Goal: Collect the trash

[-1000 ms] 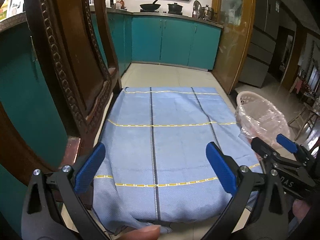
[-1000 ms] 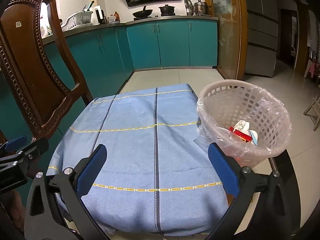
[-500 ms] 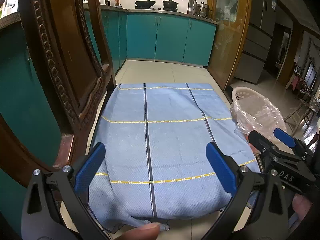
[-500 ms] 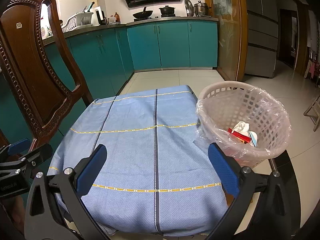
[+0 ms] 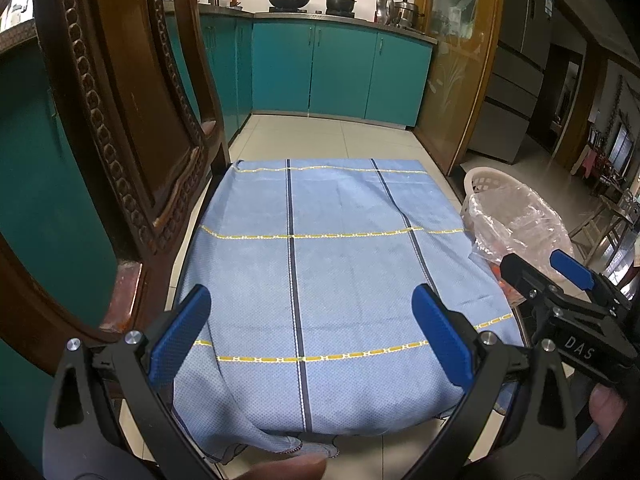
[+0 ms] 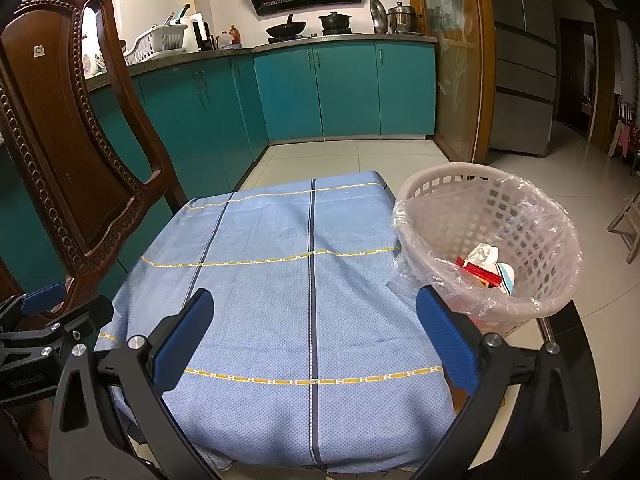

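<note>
Right wrist view shows the right gripper (image 6: 312,328) spread wide with nothing between its blue pads, hovering over the lower middle of a worktop draped in a blue cloth (image 6: 280,280). At right of the frame, a white basket (image 6: 488,240) lined with a clear plastic bag stands at the cloth's edge; inside lie a crumpled tissue (image 6: 482,254) and a red wrapper (image 6: 480,273). A carved wooden chair (image 6: 80,140) fills the left. In the left wrist view, the left gripper (image 5: 316,324) is likewise released and empty above the cloth, with the basket at right.
</note>
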The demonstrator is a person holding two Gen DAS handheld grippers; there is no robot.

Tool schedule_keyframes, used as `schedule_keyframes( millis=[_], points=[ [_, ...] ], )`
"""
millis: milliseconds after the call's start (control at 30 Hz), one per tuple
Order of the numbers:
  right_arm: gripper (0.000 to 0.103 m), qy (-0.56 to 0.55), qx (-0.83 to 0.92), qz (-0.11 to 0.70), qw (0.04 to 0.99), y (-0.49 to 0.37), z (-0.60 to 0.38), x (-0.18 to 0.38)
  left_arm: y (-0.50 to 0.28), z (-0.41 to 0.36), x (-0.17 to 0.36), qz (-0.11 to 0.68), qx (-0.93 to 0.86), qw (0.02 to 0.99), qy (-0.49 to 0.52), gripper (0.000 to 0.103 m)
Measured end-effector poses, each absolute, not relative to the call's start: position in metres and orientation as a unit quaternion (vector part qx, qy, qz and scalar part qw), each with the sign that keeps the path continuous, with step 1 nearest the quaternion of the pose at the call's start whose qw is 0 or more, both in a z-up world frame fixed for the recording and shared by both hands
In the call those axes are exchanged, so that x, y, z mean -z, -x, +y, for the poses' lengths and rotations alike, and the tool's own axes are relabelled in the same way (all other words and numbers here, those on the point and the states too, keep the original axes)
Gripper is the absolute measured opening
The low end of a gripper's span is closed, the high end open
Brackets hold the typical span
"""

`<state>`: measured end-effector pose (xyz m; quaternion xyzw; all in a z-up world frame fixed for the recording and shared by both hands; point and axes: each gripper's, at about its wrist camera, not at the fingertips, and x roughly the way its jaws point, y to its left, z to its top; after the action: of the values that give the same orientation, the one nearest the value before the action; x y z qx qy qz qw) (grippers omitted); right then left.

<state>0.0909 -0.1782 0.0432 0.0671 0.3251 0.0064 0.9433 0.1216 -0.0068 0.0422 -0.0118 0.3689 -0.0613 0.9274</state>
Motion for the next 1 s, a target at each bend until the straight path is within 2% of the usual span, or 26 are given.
schedule_keyframes(
  millis=[1000],
  points=[
    [0.099,-0.063,-0.006,0.328,0.943,-0.0909,-0.1781,-0.0396,-0.1163,-0.0098,-0.0434,0.370,0.068,0.926,0.007,0.100]
  ],
)
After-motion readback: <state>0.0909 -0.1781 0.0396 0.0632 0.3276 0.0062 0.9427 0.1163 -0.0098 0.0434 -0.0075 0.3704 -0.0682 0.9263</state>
